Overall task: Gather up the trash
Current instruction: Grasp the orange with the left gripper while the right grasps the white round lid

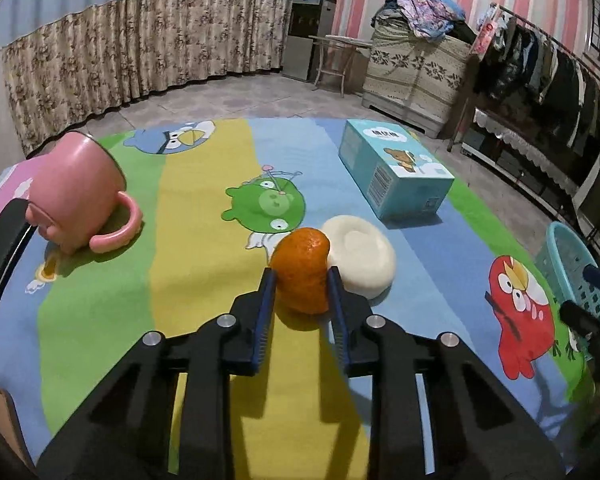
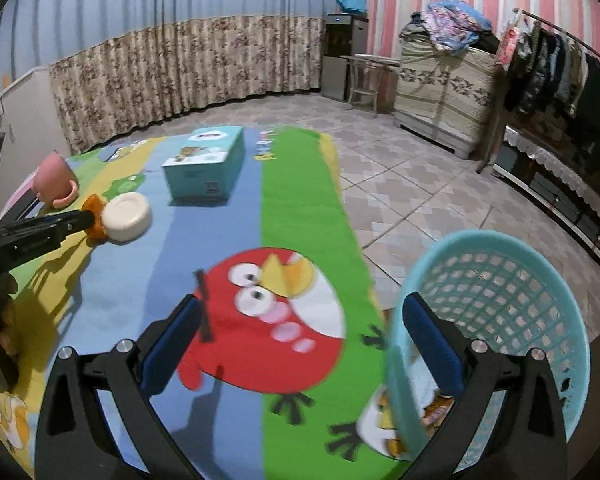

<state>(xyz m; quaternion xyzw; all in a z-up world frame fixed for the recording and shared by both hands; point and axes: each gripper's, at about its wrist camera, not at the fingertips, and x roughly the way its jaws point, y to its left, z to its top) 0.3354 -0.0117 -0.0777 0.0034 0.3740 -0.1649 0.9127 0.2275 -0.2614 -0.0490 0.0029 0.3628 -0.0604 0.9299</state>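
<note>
An orange peel (image 1: pixel 302 272) stands on the cartoon tablecloth (image 1: pixel 196 240), touching a white round dish (image 1: pixel 360 256). My left gripper (image 1: pixel 302 280) has its blue pads on both sides of the peel and is shut on it; it also shows in the right wrist view (image 2: pixel 86 216) with the peel (image 2: pixel 94 220). My right gripper (image 2: pixel 300 320) is open, its right finger inside the rim of a tilted teal mesh basket (image 2: pixel 500 300), its left finger over the cloth. The basket also shows at the right edge of the left wrist view (image 1: pixel 572 264).
A pink mug (image 1: pixel 76 196) lies tipped at the left. A light blue tissue box (image 1: pixel 392 168) stands at the back right of the table. The table's right edge drops to a tiled floor (image 2: pixel 420 184). A clothes rack (image 2: pixel 560 80) stands far right.
</note>
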